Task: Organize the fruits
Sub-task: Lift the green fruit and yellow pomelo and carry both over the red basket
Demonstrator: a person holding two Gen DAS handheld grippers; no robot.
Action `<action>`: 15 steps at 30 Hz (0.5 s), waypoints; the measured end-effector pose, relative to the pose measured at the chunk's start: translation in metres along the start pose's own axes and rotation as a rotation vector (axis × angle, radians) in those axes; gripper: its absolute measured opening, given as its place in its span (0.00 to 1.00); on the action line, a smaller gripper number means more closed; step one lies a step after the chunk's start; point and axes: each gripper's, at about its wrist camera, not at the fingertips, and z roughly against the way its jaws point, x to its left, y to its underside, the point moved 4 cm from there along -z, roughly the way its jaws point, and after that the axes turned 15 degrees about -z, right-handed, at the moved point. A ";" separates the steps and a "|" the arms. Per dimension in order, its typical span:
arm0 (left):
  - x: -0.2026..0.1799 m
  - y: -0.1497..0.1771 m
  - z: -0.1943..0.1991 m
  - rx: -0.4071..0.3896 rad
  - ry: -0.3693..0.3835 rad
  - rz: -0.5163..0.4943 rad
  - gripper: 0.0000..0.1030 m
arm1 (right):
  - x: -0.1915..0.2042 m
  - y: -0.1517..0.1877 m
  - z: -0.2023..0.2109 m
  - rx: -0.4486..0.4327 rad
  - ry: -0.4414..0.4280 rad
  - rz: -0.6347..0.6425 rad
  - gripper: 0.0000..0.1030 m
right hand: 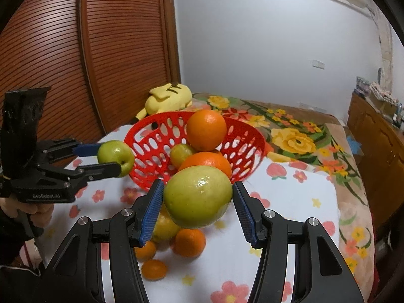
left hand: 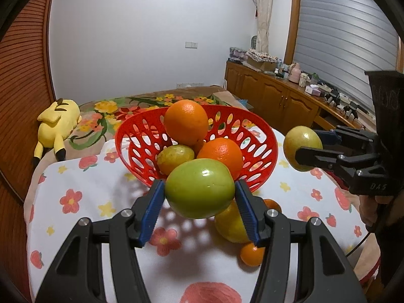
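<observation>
Two green fruits are held aloft near the red basket, a green apple pinched by the left gripper and a yellow-green fruit by the right gripper, presumably for dropping among the piled oranges.

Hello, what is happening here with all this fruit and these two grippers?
A person is sorting fruit into a red basket on a flowered cloth. The left gripper holds a green apple, and the right gripper holds a yellow-green fruit, both raised beside the basket. Two oranges and another greenish fruit already sit in the basket. Small oranges and a yellow fruit remain on the cloth.
</observation>
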 end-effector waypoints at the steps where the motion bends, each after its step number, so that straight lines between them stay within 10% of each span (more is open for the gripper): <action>1: -0.001 -0.001 -0.002 -0.002 0.000 -0.007 0.55 | 0.000 -0.001 -0.003 0.003 -0.003 0.004 0.55; 15: 0.003 -0.009 -0.021 0.008 0.017 -0.017 0.55 | -0.009 -0.011 -0.028 0.027 -0.009 0.007 0.55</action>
